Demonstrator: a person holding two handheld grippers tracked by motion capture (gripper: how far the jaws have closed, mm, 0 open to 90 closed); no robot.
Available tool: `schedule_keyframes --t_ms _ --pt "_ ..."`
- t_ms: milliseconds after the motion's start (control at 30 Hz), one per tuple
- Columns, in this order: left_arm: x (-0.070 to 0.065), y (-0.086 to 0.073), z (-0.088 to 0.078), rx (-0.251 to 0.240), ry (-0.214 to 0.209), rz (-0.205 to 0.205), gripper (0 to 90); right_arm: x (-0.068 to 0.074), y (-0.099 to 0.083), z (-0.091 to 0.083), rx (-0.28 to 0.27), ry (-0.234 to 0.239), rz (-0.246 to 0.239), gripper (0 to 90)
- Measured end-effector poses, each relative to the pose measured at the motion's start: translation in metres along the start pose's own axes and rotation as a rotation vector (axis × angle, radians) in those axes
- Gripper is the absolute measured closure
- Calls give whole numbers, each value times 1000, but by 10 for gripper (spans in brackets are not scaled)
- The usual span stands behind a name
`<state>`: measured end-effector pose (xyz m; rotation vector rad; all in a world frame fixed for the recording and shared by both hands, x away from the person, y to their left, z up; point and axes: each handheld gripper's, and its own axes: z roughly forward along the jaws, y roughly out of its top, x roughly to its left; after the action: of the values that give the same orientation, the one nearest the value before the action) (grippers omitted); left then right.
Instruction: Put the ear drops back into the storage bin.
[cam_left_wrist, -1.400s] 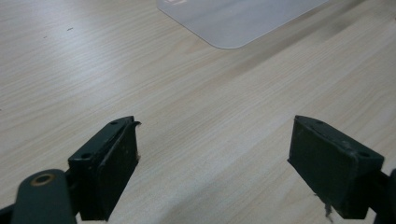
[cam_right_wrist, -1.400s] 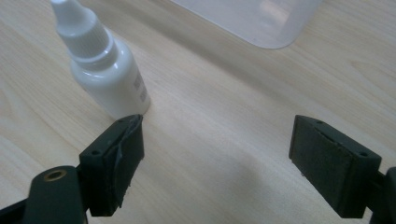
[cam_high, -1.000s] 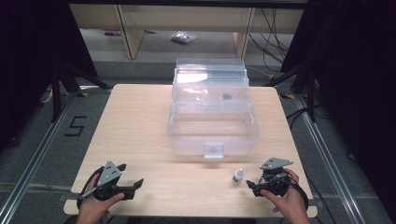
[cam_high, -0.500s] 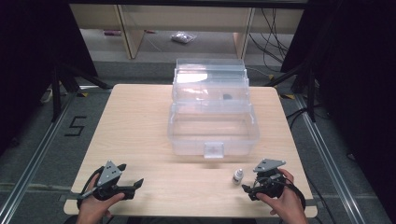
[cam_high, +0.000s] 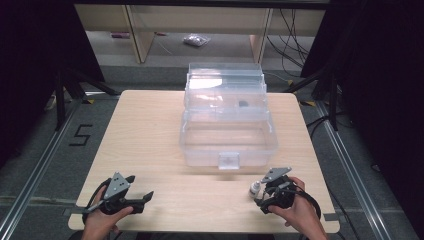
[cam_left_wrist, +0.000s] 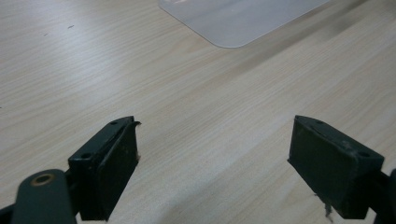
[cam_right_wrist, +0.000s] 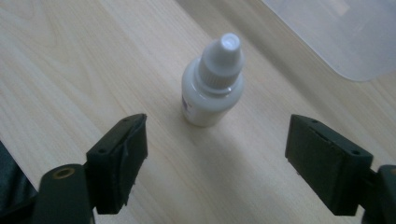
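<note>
Left gripper (cam_high: 142, 197) down at lower left of the high view, jaws spread wide, nothing between. Right gripper (cam_high: 257, 197) at lower right, jaws apart but just been closing a bit.

White dropper bottle (cam_right_wrist: 212, 91) upright on table (cam_right_wrist: 70, 70), ahead of hand-held gripper (cam_right_wrist: 215, 154), jaws apart, closing.

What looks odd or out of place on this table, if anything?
Nothing stands out. The small white bottle stands upright and capped on the table, nothing spilled, ahead of the right hand-held gripper, whose jaws are apart from it. The clear box sits square.
</note>
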<state>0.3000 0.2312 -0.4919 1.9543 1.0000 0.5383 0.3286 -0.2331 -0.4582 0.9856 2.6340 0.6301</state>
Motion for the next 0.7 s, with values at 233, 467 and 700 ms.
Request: schedule_keyframes --t_ms 233,467,700 --pt "0 0 0 0 0 1 152 -2 13 4 43 15 -48 278" --pt "0 0 0 -5 -1 -3 152 -2 25 8 90 27 -86 328" --pt "0 0 0 -7 -2 -3 152 -2 33 13 115 33 -93 364"
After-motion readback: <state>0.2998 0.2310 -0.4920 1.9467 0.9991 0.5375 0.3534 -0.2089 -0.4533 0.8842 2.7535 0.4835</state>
